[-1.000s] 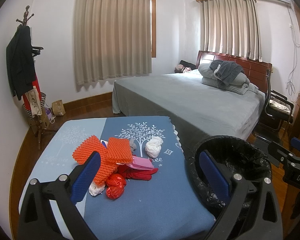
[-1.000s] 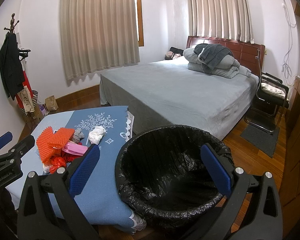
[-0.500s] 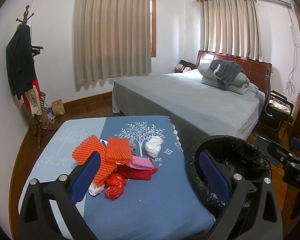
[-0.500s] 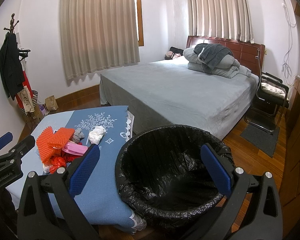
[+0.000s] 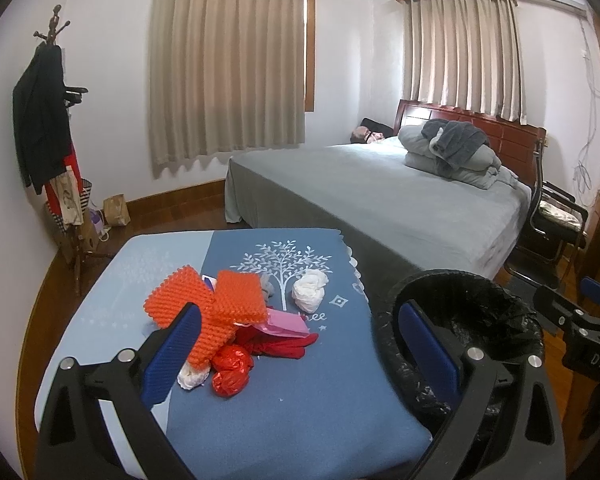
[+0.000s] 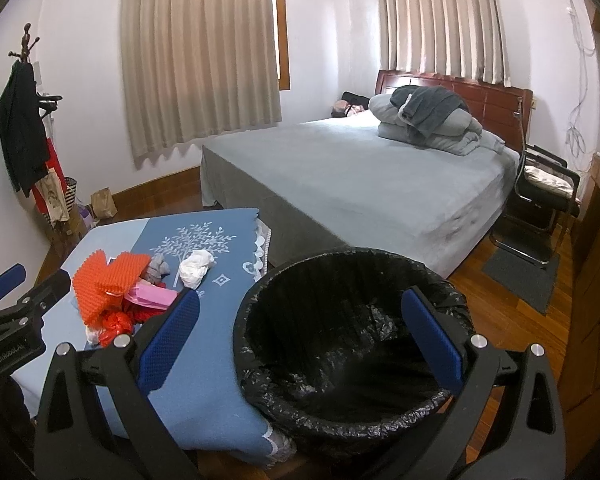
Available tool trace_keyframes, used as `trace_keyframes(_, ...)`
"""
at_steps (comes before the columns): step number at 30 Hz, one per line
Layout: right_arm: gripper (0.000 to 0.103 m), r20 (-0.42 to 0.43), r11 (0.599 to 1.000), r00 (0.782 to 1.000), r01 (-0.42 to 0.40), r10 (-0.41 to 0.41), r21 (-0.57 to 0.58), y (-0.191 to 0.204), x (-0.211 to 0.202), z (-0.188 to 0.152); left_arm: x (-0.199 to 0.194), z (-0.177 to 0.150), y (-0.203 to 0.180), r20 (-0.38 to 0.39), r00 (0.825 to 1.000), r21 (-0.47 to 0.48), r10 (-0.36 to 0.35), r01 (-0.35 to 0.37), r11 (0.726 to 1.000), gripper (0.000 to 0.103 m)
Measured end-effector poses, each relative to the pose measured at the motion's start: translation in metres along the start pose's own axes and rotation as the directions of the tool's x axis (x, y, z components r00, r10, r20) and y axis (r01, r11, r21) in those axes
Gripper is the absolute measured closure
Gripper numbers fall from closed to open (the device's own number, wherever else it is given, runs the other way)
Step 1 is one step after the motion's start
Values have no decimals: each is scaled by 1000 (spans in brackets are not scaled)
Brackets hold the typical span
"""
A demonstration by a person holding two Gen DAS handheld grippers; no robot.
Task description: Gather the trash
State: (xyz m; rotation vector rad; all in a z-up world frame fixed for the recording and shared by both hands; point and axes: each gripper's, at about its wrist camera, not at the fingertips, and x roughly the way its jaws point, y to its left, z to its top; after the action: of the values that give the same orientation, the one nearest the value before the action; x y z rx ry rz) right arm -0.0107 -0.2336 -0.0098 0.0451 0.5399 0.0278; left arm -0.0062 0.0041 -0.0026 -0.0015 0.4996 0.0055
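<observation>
Both grippers (jaws wide) hover before trash pile (image 5: 224,320) and bin (image 6: 352,344).

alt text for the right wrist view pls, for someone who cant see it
The open right tool hangs over a black-lined trash bin beside a blue-clothed table. On the table sits a pile of trash: orange foam, red bags, white wads. A grey bed lies behind, and the left tool shows at the left edge.
</observation>
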Motion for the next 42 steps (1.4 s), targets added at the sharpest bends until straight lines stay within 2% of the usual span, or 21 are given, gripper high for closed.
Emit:
trace_keyframes(9,5,2,1000,1000,-27,27,-5,20,26,1,16,-1,16,-3,1000,-15,29,-29,999,6)
trace_keyframes(14,5,16,997,997,-71,72,-17,36,48,4,29,-5,45,-4,994,-42,105,-105,994,6)
trace_keyframes(20,5,-1,989,989,-146,146,-26,69,87,6,55,-13,98,-33,976,-76,214,-216,973,6)
trace_keyframes(23,5,-10,984,984,-177,177,-30,86,105,7,69,-18,122,-54,970,-93,238,-242,966,8)
trace_keyframes(30,5,-54,972,973,-229,226,-45,123,143,10,102,-35,143,-125,968,-97,216,-228,969,14)
trace_keyframes(35,7,-87,959,960,-274,267,-75,155,164,13,111,-40,151,-135,962,-80,239,-251,965,14)
trace_keyframes(38,11,-115,946,948,-307,296,-105,176,174,11,114,-42,155,-140,958,-76,251,-263,962,14)
trace_keyframes(40,20,-134,937,942,-325,308,-126,186,180,7,116,-43,159,-143,957,-85,252,-266,960,14)
trace_keyframes(42,23,-173,925,931,-349,323,-150,198,187,1,118,-45,163,-148,955,-90,259,-274,958,14)
